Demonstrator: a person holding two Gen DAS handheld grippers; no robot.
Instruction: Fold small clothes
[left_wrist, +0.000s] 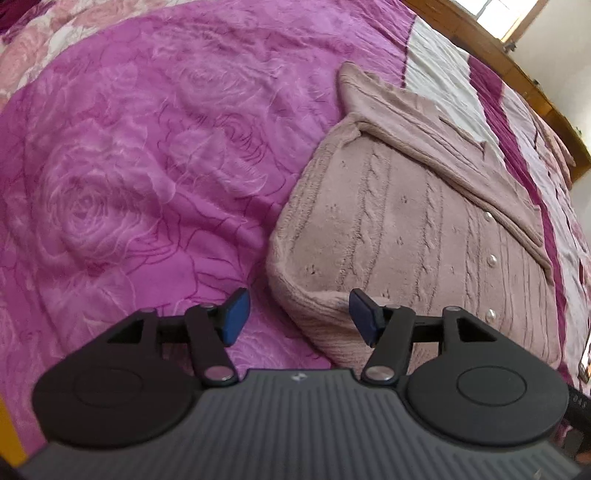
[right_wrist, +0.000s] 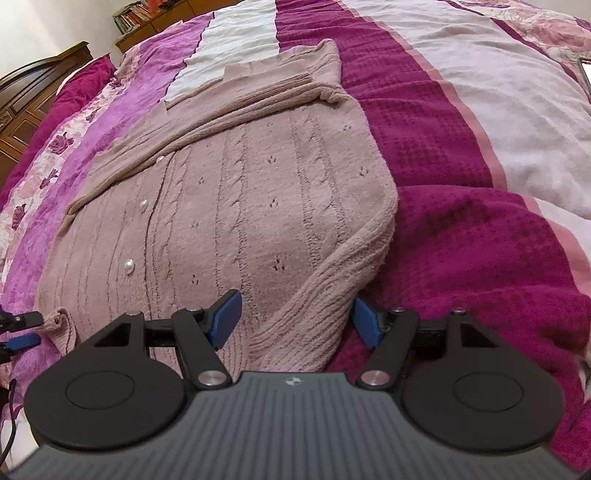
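The left tool (left_wrist: 298, 316) stands open astride the cardigan's (left_wrist: 406, 221) near left hem corner, its pads clear of the knit. The right tool (right_wrist: 295, 318) gapes over the ribbed hem corner at the other side, pressing nothing. The dusty-pink cable-knit cardigan lies on the bedspread (left_wrist: 129, 166), pearl buttons (right_wrist: 129, 266) at ten o'clock in the right view, sleeves folded across toward twelve.

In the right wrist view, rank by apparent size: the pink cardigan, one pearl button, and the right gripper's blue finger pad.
1. pink cardigan
2. blue finger pad, though nearness to the camera enlarges it
3. pearl button
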